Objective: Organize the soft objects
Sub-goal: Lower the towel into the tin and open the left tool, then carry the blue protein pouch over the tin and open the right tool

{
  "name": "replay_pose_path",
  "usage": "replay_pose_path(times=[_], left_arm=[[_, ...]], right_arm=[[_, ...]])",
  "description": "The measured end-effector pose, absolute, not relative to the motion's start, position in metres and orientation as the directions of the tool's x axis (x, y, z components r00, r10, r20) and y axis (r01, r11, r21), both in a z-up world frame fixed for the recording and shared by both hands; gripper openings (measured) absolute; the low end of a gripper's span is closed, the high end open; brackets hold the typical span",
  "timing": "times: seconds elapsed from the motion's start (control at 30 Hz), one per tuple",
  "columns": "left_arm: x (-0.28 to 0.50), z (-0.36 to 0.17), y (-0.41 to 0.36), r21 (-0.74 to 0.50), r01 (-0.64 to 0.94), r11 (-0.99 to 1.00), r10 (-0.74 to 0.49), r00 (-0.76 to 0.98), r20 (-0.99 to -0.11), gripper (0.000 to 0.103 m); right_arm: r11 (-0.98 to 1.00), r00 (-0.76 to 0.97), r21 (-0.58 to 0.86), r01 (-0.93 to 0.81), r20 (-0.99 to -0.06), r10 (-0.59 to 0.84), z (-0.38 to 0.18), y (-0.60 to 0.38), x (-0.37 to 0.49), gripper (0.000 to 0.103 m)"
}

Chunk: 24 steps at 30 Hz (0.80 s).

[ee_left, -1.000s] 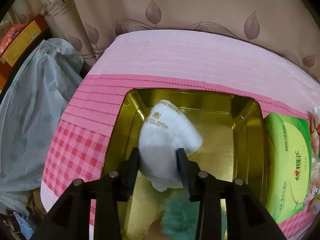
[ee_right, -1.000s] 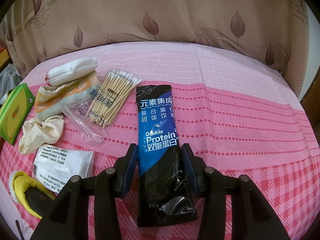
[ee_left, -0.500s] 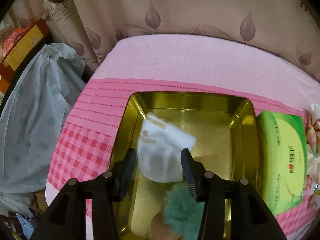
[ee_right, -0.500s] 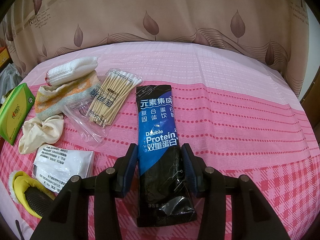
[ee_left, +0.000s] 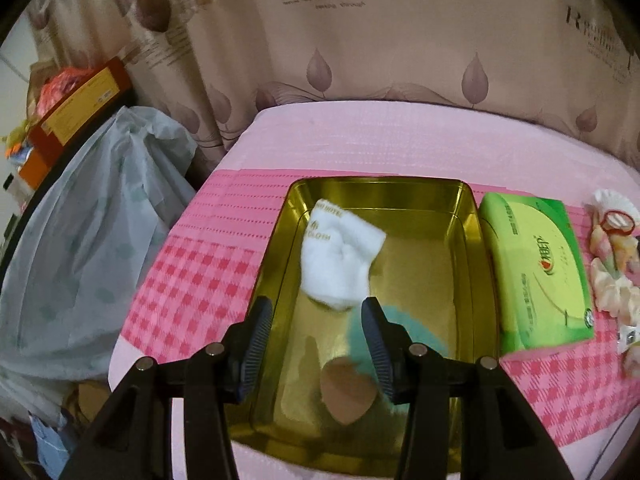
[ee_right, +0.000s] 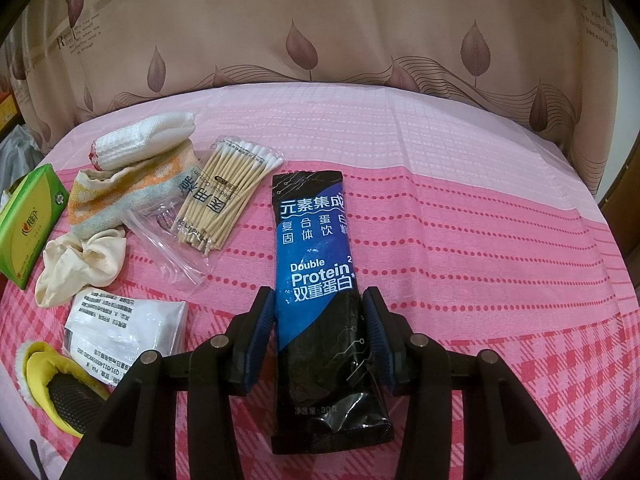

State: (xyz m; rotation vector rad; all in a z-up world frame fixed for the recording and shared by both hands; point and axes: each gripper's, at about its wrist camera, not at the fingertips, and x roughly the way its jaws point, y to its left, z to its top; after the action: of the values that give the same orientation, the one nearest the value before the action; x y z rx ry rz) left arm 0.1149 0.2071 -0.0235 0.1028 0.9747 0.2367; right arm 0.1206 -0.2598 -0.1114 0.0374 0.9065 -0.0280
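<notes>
In the left wrist view a gold tin (ee_left: 380,182) stands on the pink cloth. A white folded cloth (ee_left: 340,256) lies inside it, with a teal fluffy thing (ee_left: 412,332) and a beige puff (ee_left: 348,392) nearer me. My left gripper (ee_left: 316,308) hangs open above the tin with nothing between its pads. In the right wrist view my right gripper (ee_right: 318,300) is shut on a black and blue protein pouch (ee_right: 316,240), its pads hugging both long edges. The pouch lies flat on the cloth.
A green tissue pack (ee_left: 536,272) sits right of the tin. Left of the pouch lie a bag of cotton swabs (ee_right: 228,196), rolled towels (ee_right: 140,144), a cream scrunchie (ee_right: 80,264), a white packet (ee_right: 124,328) and a yellow pad (ee_right: 52,384). A plastic bag (ee_left: 92,240) hangs off the table's left edge.
My left gripper opened and let go of the white cloth, which now lies in the tin. The gripper then drew back and upward. The right gripper and the pouch have not moved.
</notes>
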Motion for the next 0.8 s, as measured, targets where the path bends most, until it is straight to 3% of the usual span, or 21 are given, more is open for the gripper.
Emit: replay_pose_path(times=[0.3,0.8], left_arm=[[0.086,-0.022,0.229,0.201,-0.241,0.949,0.306,0.566,-0.765,0.048],[0.078,-0.027,0.265,0.129,-0.354,0.926,0.316,0.542,-0.779,0.048]], right_arm=[[0.999,0.616,0.014,0.044,-0.787,-0.016,-0.111,-0.261,0.121,0.041],[0.991,0.627,0.004,0.134,-0.775,-0.082,-0.1,-0.27,0.115,0.035]])
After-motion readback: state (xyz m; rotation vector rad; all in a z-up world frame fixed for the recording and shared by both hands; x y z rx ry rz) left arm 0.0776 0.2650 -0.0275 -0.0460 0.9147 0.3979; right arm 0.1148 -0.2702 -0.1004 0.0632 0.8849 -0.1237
